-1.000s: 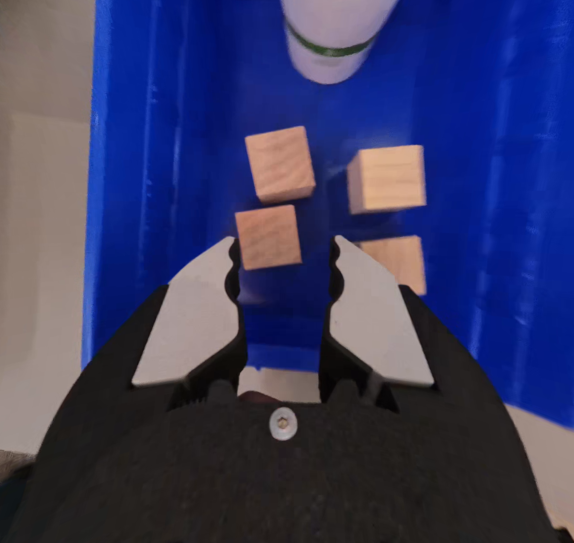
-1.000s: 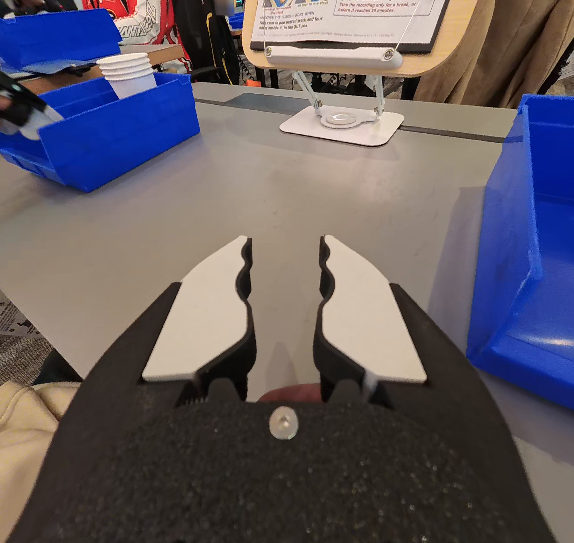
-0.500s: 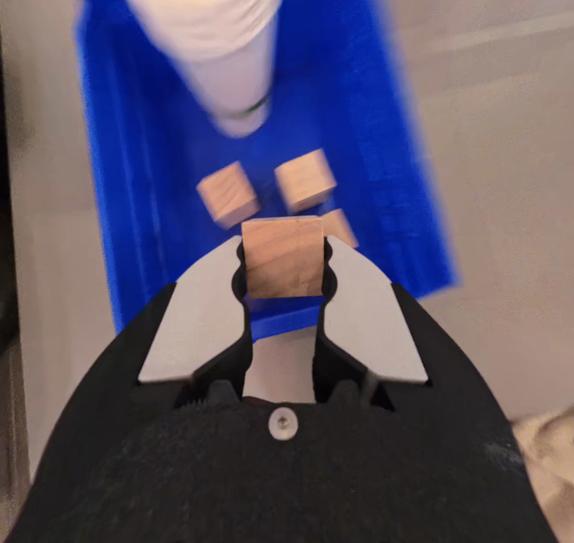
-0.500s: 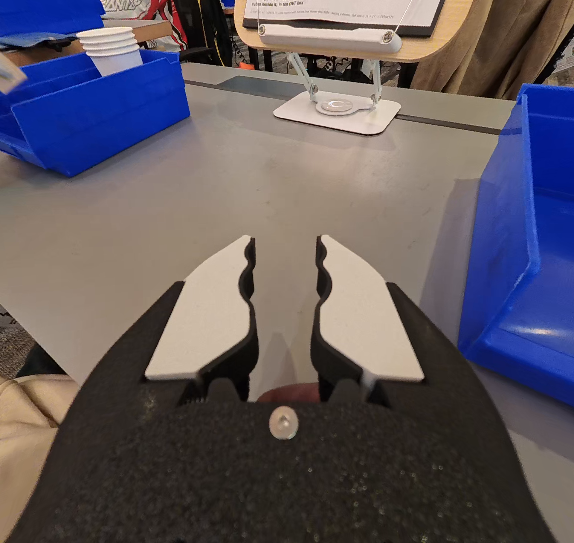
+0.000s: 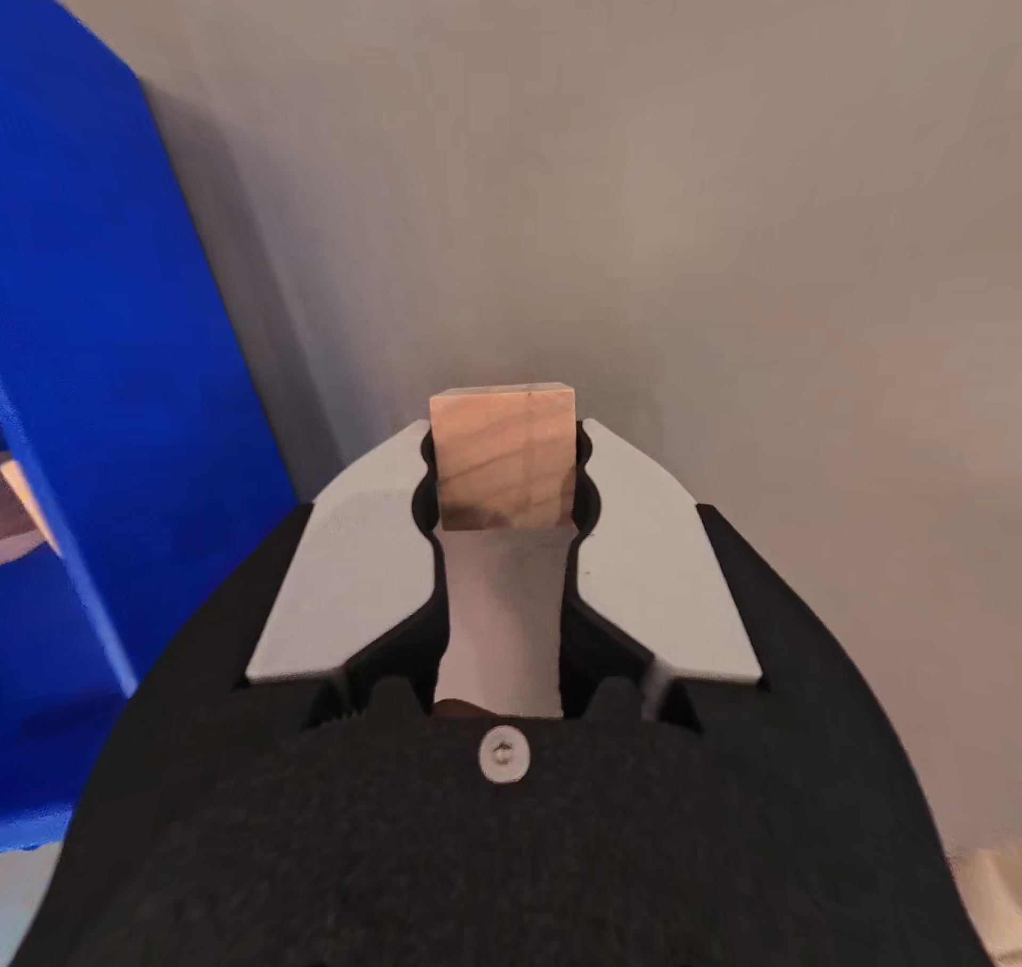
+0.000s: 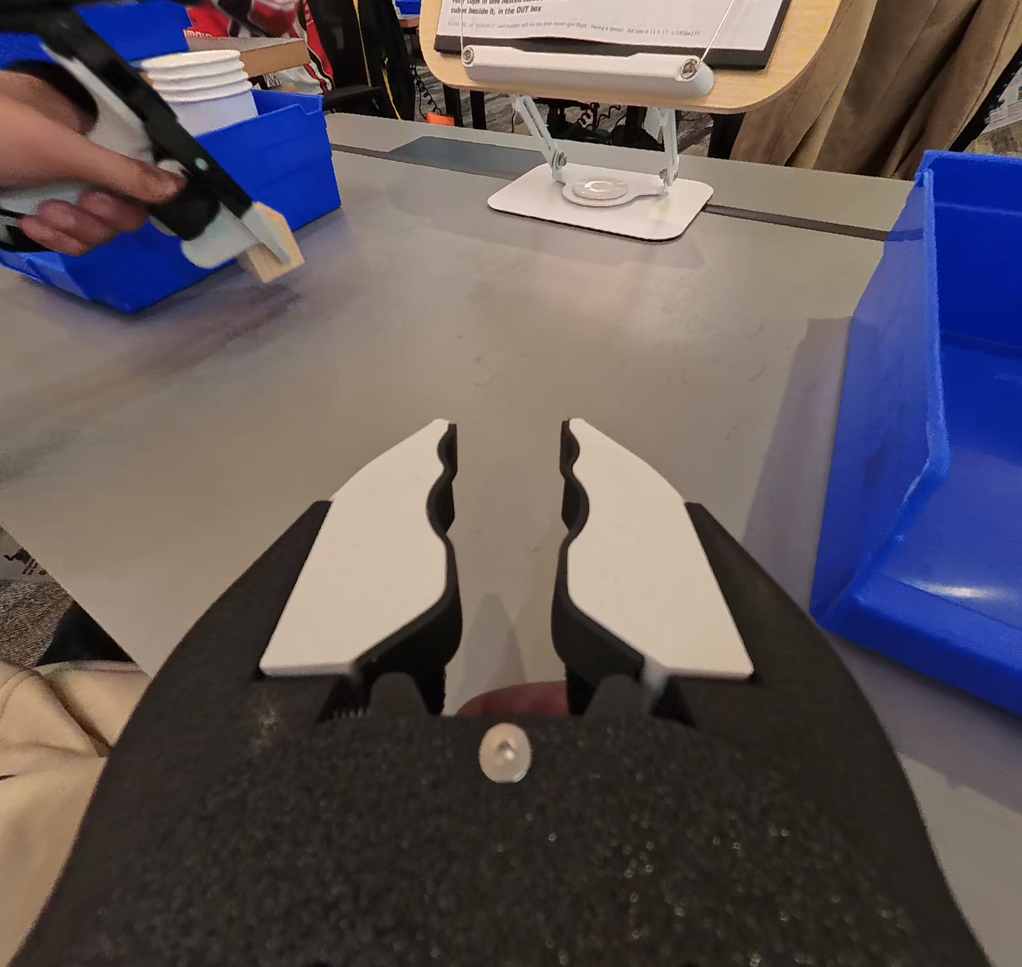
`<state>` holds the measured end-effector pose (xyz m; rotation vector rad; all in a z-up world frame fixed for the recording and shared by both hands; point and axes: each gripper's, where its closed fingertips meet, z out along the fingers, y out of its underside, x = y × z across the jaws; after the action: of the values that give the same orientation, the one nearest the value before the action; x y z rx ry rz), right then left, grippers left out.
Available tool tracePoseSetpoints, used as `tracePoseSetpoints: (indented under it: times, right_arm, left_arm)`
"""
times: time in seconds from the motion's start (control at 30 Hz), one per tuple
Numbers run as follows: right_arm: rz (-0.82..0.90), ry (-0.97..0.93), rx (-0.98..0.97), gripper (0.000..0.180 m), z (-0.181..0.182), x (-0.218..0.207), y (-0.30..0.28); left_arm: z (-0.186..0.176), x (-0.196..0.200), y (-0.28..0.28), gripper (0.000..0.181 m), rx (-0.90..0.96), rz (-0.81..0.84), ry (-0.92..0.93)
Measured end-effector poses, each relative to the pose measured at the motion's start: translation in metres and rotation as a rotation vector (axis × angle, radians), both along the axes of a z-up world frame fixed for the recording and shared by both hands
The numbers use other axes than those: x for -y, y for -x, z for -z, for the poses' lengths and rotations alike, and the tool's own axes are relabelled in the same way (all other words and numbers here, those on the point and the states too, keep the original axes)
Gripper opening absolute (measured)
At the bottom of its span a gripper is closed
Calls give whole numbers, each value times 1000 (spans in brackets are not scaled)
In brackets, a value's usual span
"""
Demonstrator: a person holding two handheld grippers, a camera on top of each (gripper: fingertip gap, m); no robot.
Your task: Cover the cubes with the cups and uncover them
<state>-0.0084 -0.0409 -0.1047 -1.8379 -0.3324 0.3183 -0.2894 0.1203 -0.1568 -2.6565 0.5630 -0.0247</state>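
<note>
My left gripper [image 5: 502, 432] is shut on a wooden cube [image 5: 502, 462] and holds it above the grey table [image 5: 719, 221], just right of the blue bin [image 5: 99, 332]. The right wrist view shows the same gripper [image 6: 265, 246] with the cube [image 6: 275, 259] at the far left, in front of that bin [image 6: 276, 177]. A stack of white cups [image 6: 202, 89] stands in the bin. Another cube's edge [image 5: 22, 492] shows inside the bin. My right gripper [image 6: 509, 432] is open and empty, low over the table's near middle.
A second blue bin [image 6: 940, 443] stands at the right of the table. A white stand [image 6: 603, 197] carrying an instruction board [image 6: 608, 28] is at the far middle. A hand [image 6: 61, 177] holds the left gripper. Chairs and clutter lie beyond the table.
My left gripper closed on a cube in the bin, lifted it out and carried it right, over the bare table. My right gripper has stayed open and nearly still.
</note>
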Motion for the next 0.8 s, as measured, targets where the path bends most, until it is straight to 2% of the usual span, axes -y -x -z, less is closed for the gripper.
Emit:
tracePoseSetpoints:
  times: [0.17, 0.3, 0.4, 0.47, 0.57, 0.67, 0.73, 0.8]
  right_arm:
    - [-4, 1, -3, 35, -1, 0, 0]
    - [-3, 6, 0, 35, 0, 0, -1]
    - [-1, 5, 5, 35, 0, 0, -2]
    - [1, 5, 5, 35, 0, -1, -2]
    - [3, 9, 4, 35, 1, -1, -4]
    - [4, 13, 6, 35, 2, -1, -5]
    - [7, 14, 13, 35, 3, -1, -5]
    - [6, 14, 17, 35, 3, 0, -3]
  left_arm:
    - [22, -9, 7, 46, -4, -99, 38]
    - [27, -10, 0, 46, 11, -96, 42]
    - [22, -11, 5, 58, -8, -103, 8]
    - [0, -2, 6, 59, -7, -74, -49]
    - [-79, 27, 11, 54, 60, 19, -318]
    - [-149, 48, 75, 44, 53, -30, -570]
    - [-159, 43, 130, 46, 88, -138, -572]
    - [-142, 18, 177, 50, 175, -278, -508]
